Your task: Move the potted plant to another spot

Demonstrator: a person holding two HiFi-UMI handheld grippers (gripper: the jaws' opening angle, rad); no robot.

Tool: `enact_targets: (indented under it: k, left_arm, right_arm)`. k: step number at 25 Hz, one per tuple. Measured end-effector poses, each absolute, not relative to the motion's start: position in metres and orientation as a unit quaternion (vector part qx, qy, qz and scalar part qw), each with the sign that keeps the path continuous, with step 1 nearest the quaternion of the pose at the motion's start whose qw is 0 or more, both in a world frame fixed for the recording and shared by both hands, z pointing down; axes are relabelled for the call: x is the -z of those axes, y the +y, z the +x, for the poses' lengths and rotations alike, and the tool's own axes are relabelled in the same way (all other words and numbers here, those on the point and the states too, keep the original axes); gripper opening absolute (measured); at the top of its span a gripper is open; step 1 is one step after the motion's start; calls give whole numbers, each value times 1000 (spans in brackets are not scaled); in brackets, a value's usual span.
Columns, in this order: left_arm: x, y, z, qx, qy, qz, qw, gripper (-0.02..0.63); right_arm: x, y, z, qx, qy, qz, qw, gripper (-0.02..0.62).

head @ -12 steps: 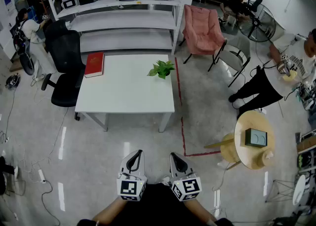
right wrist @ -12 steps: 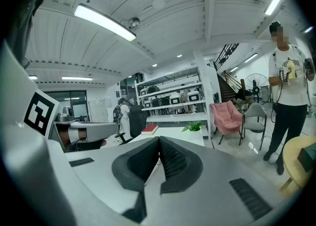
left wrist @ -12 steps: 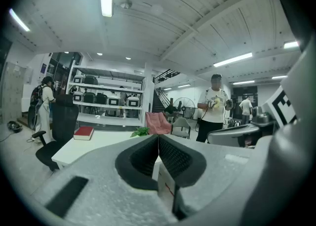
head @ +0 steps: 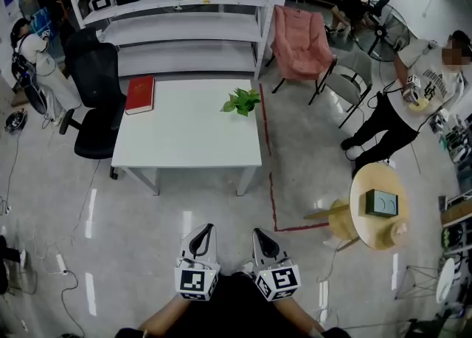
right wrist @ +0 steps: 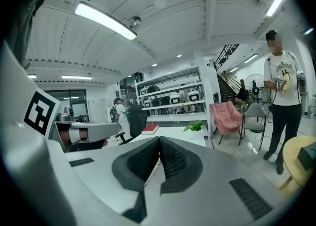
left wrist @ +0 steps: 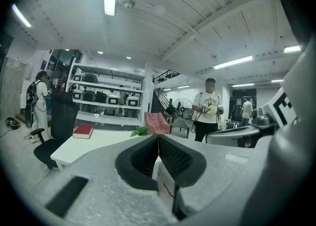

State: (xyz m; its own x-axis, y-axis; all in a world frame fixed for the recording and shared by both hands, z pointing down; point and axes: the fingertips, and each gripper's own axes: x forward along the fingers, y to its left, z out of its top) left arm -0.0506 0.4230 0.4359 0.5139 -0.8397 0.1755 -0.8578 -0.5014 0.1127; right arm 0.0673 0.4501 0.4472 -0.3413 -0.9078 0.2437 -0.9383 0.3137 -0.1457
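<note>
A small green potted plant (head: pixel 242 101) stands near the far right corner of the white table (head: pixel 184 141); it also shows far off as the plant (left wrist: pixel 140 131) in the left gripper view and the plant (right wrist: pixel 196 126) in the right gripper view. My left gripper (head: pixel 201 235) and right gripper (head: pixel 262 239) are held side by side low in the head view, well short of the table. Both are shut with nothing between the jaws, as the left gripper (left wrist: pixel 158 138) and right gripper (right wrist: pixel 159 141) views show.
A red book (head: pixel 141 95) lies at the table's far left corner. A black office chair (head: pixel 94 100) stands left of the table, white shelves (head: pixel 184 26) behind it, a pink chair (head: pixel 300 45) to the right. A round wooden table (head: pixel 380 207) and a person (head: pixel 413 97) are at right.
The person at right has straightened and shifted slightly. My grippers and the plant have not moved.
</note>
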Motion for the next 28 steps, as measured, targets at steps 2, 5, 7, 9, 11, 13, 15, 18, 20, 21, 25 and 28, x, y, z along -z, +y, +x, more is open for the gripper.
enact_targets:
  k: [2,5,7,9,11,13,15,18,20,21,25,28]
  left_arm:
    - [-437,423,-55,-52,-486,868,94,18]
    - [-439,422,-65,-50,-480,871,90,18]
    - [-441,421,-71,-46,-478,872,94,18]
    - [-444,423,-79,-46,-477,871,106,18]
    - [-447,427,-87,-46,-473,872,116,18]
    - [-451,429,-93,-41,-468,875,117,18]
    - [-455,427,-97,-43,-462,879,110,18]
    - [-460,421,-105,-51,-457,881,113,18]
    - [-460,419,-108,-50,-459,879,118,18]
    - [-461,417,-109,-48,-460,878,120,18]
    - [-465,403,-107,-55,-464,876,121,18]
    - [-468,389,-102,-52,-463,878,113,18]
  right_arm:
    - [-446,450,62,-133,-808,572,49,12]
    - [-446,449,52,-132,-806,576,43,12]
    - [-447,449,46,-131,-805,578,44,12]
    - [-449,451,39,-133,-801,582,45,12]
    - [-450,452,31,-132,-798,587,44,12]
    - [-449,450,25,-123,-797,589,43,12]
    - [-447,445,20,-117,-795,594,44,12]
    - [-447,439,14,-120,-791,598,48,12]
    - [-450,438,9,-124,-793,595,50,12]
    - [-453,436,8,-125,-793,594,50,12]
    - [-462,420,8,-125,-794,593,47,12]
    - [-463,406,9,-127,-798,587,45,12]
